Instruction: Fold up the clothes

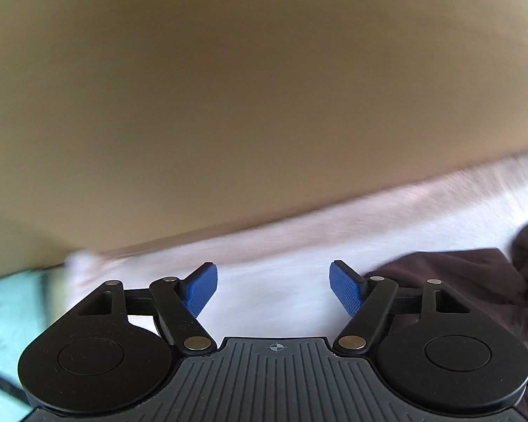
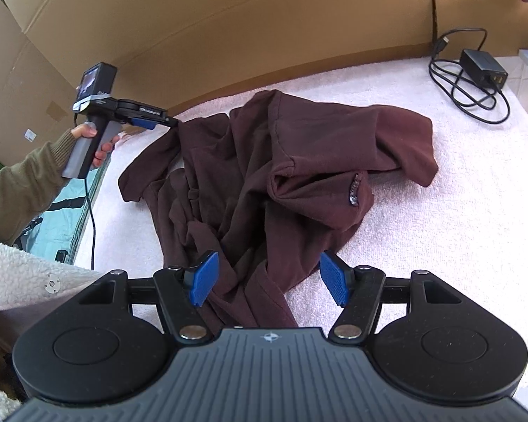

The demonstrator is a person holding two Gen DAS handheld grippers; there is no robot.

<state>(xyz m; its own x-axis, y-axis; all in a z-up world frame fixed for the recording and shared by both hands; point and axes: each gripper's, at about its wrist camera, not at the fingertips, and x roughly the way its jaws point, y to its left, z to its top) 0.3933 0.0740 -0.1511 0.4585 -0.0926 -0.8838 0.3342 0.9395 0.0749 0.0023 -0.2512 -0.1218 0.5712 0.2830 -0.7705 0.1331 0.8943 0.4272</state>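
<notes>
Garment: a dark maroon shirt (image 2: 264,176) lies crumpled in the middle of the surface, its sleeves bunched and folded over the body; in the left wrist view only an edge of it shows at the right (image 1: 457,281).
Surface: covered by a pale pink towel (image 2: 440,228), with a brown cardboard wall (image 2: 228,28) standing along its far side.
Left gripper: (image 1: 273,286) its blue pads stand spread apart over bare towel with nothing between them; the view is motion-blurred. From the right wrist view it (image 2: 165,121) sits at the shirt's far left corner, its tip just at the cloth.
Left hand: (image 2: 95,144) wraps the grey handle, an olive sleeve (image 2: 21,186) behind it.
Right gripper: (image 2: 269,277) jaws spread wide at the shirt's near edge; a fold of the cloth lies between the pads, but they do not press on it.
Charger: a black adapter (image 2: 482,68) with a coiled cable rests at the towel's far right corner, well apart from the shirt.
</notes>
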